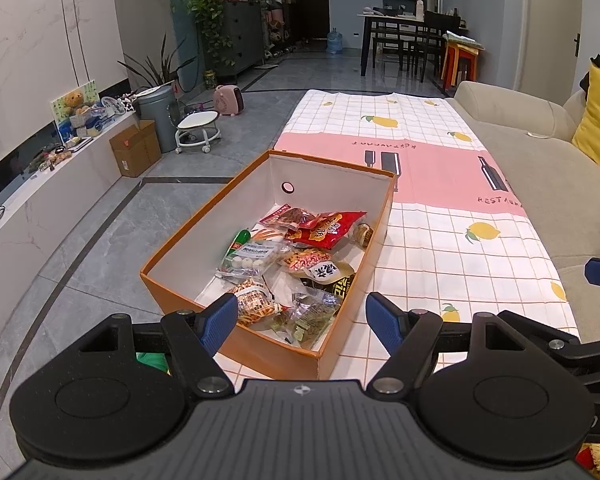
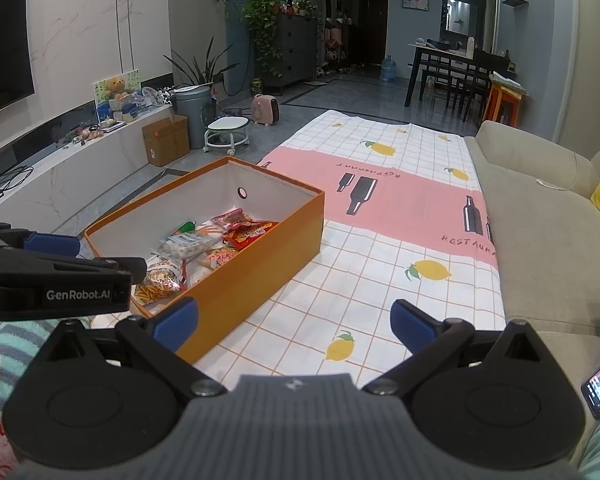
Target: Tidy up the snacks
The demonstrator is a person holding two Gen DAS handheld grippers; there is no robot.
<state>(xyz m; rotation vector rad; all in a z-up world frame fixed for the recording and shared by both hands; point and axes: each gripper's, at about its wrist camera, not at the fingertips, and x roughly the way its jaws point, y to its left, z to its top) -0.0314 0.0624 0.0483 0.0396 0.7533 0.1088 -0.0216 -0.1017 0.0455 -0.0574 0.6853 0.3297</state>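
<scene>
Orange box (image 1: 256, 344) sits on the checked cloth (image 1: 460, 264) with the snack packets (image 1: 292, 264) piled loose inside. Left gripper (image 1: 302, 320) hovers above its near end, jaws wide and empty; right gripper (image 2: 294, 320), likewise wide and empty, hangs over bare cloth. Descend vertically, select one topmost packet, close on an edge.

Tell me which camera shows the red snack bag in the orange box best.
The left wrist view: the red snack bag lies fully exposed near the far end of the orange box, its print facing up. The right wrist view shows the same bag smaller and partly cut off by the box's near wall.
</scene>
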